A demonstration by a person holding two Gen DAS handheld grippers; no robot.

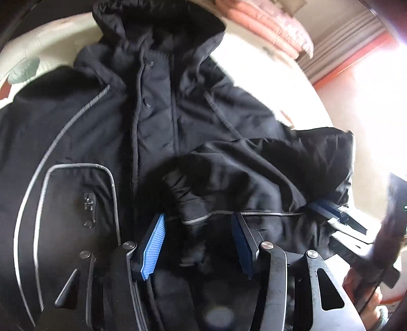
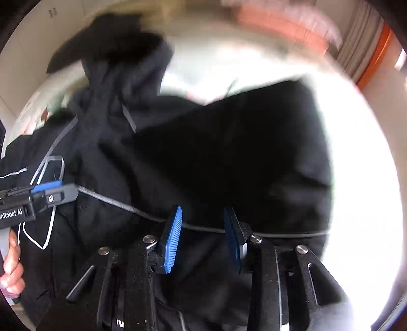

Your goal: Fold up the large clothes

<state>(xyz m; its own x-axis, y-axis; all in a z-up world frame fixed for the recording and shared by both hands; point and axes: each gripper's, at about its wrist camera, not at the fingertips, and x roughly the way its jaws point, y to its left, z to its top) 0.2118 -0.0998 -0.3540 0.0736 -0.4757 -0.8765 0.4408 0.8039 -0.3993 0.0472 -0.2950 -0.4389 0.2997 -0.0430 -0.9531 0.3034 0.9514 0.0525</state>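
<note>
A black hooded jacket (image 1: 157,122) with grey reflective piping lies front up on a white bed, hood at the far end. One sleeve (image 1: 267,168) is folded across the chest. My left gripper (image 1: 199,224) is open, its blue pads either side of the sleeve cuff (image 1: 193,214) without clamping it. My right gripper (image 2: 202,224) is open over the piped edge of the folded sleeve (image 2: 229,163); it also shows at the right of the left wrist view (image 1: 328,206). The left gripper shows at the left of the right wrist view (image 2: 54,189).
The white bed sheet (image 1: 254,76) surrounds the jacket. A pink quilted blanket (image 1: 269,23) lies at the far right of the bed. A curtain and an orange-framed window (image 1: 356,58) stand beyond. The right wrist view is motion-blurred.
</note>
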